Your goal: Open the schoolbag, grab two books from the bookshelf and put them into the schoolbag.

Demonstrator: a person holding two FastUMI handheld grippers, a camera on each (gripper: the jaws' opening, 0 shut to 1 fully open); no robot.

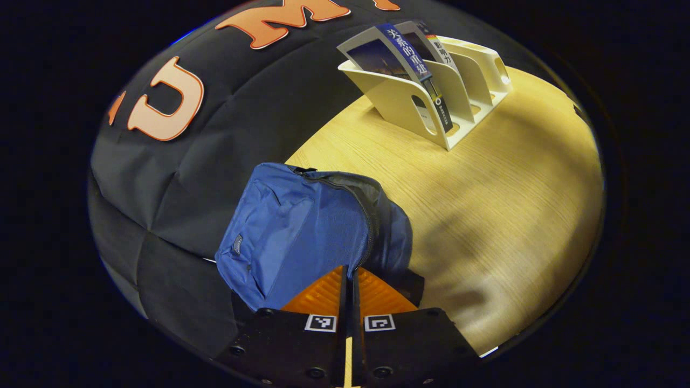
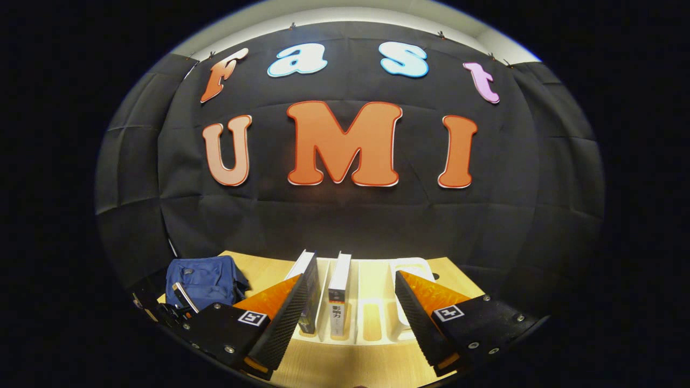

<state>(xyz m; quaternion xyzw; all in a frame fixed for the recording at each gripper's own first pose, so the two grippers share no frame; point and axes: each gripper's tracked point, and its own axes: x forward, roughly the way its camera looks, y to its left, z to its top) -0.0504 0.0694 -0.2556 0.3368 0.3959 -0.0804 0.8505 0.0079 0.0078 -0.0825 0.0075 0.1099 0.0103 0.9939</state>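
On the table: everything sits on a pale wooden table [image 1: 485,215] against the black cloth wall.
Schoolbag: blue schoolbag [image 1: 302,226] at the table's edge by the wall, its zip seemingly closed, though part of it is hidden.
Bookshelf: white bookshelf [image 1: 431,97] well apart from the bag.
Books: two books [image 2: 339,293] upright in neighbouring slots.
Right gripper [image 2: 350,312]: jaws wide, facing the books, touching nothing.
Left gripper [image 1: 350,291]: jaws pressed together at the zip's lower end; whether they pinch the pull, I cannot tell.

left tongs [image 1: 351,277] closed at blue schoolbag [image 1: 302,231] zipper, perhaps pinching it
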